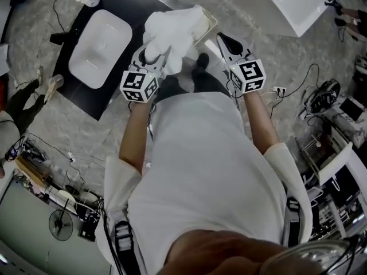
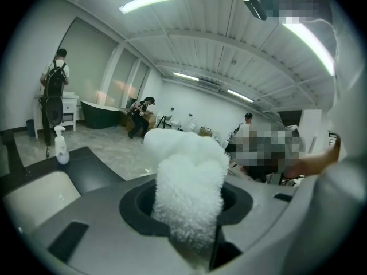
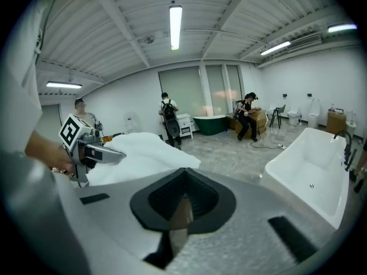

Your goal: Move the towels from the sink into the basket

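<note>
Holds a towel (image 1: 172, 30) in the left gripper (image 1: 153, 59), fingers pressed on a thick white fold that stands up between them in the left gripper view. Has the towel raised in front of the body, clear of the sink (image 1: 100, 42) and to its right in the head view. Shows, at the towel's right edge, the pale rim of what looks like the basket (image 1: 207, 23); drapes the bulk of the cloth over that rim, contact not clear. Holds the right gripper (image 1: 225, 40) just beside the towel, on its right, fingers closed on each other with nothing between them. Points both grippers forward and somewhat down.

Finds the sink white and oval, set in a black surface (image 1: 89, 99) at the left. Has a spray bottle (image 1: 87, 0) at the surface's far end, beyond the sink. Has a white bathtub (image 1: 298, 4) on the floor at the far right, well apart from the towel.

Catches, in the right gripper view, the left gripper with its marker cube and the towel bulging from it. Takes in, far back in the room, a standing person with a backpack (image 2: 54, 82), a seated person (image 2: 140, 114) and a dark tub (image 2: 100, 106) between them.
</note>
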The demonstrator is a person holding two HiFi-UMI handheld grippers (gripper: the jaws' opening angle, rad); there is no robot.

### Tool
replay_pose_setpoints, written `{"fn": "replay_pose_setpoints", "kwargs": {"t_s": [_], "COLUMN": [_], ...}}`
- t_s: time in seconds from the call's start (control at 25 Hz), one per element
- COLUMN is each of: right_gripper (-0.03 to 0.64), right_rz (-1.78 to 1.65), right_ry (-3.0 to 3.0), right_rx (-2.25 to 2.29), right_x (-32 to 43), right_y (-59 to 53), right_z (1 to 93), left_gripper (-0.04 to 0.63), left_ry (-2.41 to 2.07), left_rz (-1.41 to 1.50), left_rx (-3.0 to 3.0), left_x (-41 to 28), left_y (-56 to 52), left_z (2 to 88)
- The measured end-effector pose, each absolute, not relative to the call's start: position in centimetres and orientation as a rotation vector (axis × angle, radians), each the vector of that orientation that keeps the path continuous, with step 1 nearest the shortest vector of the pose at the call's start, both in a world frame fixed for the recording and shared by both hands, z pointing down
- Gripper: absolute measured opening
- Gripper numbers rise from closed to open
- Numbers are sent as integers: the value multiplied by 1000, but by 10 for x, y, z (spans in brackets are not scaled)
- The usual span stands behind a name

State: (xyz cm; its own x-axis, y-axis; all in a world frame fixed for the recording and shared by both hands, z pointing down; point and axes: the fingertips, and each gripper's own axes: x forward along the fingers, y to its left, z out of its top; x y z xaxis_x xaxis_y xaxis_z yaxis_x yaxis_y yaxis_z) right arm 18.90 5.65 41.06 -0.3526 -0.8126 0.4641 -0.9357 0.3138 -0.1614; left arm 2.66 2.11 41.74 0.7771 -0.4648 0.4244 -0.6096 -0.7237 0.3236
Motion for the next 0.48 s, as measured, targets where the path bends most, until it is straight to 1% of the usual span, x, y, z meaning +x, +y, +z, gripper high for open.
{"fn": "replay_pose_setpoints", "kwargs": {"t_s": [0.2,0.48], "right_gripper": [-3,-3], "right_rz": [687,825], "right_ry": [-2222,-2154], "right_rx": [1594,1548], "right_x": [234,278], "right_y": [60,62], "right_z": [471,588], "left_gripper": [167,167], "left_ry": [-748,-713], "left_rz": [527,666], "left_rx": [2469,2369], "left_x": [87,157], "left_y": [19,5], "left_z": [497,652]}}
